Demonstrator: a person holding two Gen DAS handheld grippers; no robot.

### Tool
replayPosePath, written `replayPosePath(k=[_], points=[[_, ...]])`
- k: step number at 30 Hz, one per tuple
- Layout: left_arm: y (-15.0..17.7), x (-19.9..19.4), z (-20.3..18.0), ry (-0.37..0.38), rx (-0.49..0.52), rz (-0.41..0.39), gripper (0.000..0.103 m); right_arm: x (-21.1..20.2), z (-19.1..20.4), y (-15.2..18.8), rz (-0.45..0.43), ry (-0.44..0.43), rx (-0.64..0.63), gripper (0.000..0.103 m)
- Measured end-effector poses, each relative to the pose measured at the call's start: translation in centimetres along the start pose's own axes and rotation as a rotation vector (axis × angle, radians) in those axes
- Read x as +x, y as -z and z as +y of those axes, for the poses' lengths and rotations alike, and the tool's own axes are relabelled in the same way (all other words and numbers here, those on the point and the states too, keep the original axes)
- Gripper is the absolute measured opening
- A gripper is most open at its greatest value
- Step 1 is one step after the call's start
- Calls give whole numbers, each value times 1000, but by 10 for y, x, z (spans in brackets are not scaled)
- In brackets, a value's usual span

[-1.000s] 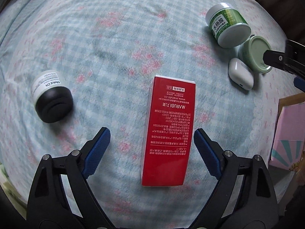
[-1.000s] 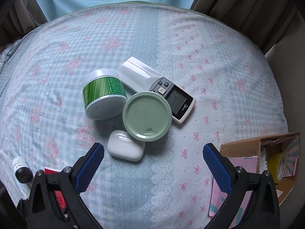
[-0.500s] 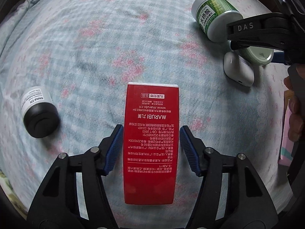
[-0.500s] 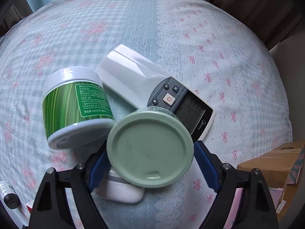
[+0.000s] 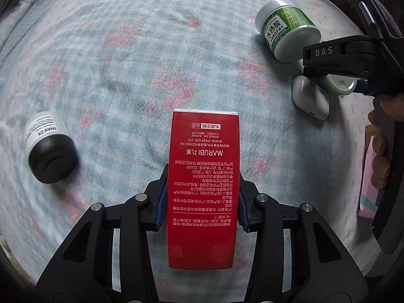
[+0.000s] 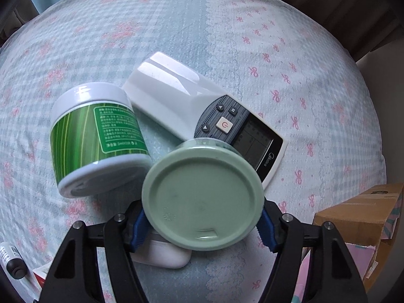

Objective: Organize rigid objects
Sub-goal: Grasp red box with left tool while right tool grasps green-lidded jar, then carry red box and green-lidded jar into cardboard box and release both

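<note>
- Two hand-held grippers work over a bed (image 5: 126, 58) with a blue checked, pink-flowered cover
- left hand-held gripper (image 5: 202, 199) is clamped on the long sides of a red MARUBI carton (image 5: 203, 184) lying flat
- right hand-held gripper (image 6: 202, 223): its jaws are closing around a pale green lidded jar (image 6: 202, 197), blue pads at the lid's sides
- white earbud case (image 6: 164, 257) sits under that jar
- black-capped Metal DX bottle (image 5: 49, 149) lies well left of the carton
- green striped tub (image 6: 98, 136) lies tipped, beside a white Midea remote (image 6: 202, 116)

MARUBI on red box (image 5: 203, 189), Metal DX on black jar (image 5: 48, 149)
</note>
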State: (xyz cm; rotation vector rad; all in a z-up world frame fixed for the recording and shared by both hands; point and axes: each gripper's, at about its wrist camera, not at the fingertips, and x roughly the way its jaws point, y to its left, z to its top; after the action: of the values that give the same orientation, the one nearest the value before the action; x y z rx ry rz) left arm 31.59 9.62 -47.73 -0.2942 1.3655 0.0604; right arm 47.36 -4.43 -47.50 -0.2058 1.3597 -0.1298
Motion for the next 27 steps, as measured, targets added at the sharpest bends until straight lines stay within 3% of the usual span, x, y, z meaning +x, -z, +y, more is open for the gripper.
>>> replayPosePath(k=[13, 21, 27], points=[[-8, -31, 18, 69, -46, -36, 39, -33, -10, 12, -50, -72, 27, 66], [-16, -87, 9, 91, -50, -123, 39, -101, -26, 23, -143, -165, 48, 66], [-26, -138, -12, 133, -16, -188, 39, -158, -61, 35, -189, -258, 91, 66]])
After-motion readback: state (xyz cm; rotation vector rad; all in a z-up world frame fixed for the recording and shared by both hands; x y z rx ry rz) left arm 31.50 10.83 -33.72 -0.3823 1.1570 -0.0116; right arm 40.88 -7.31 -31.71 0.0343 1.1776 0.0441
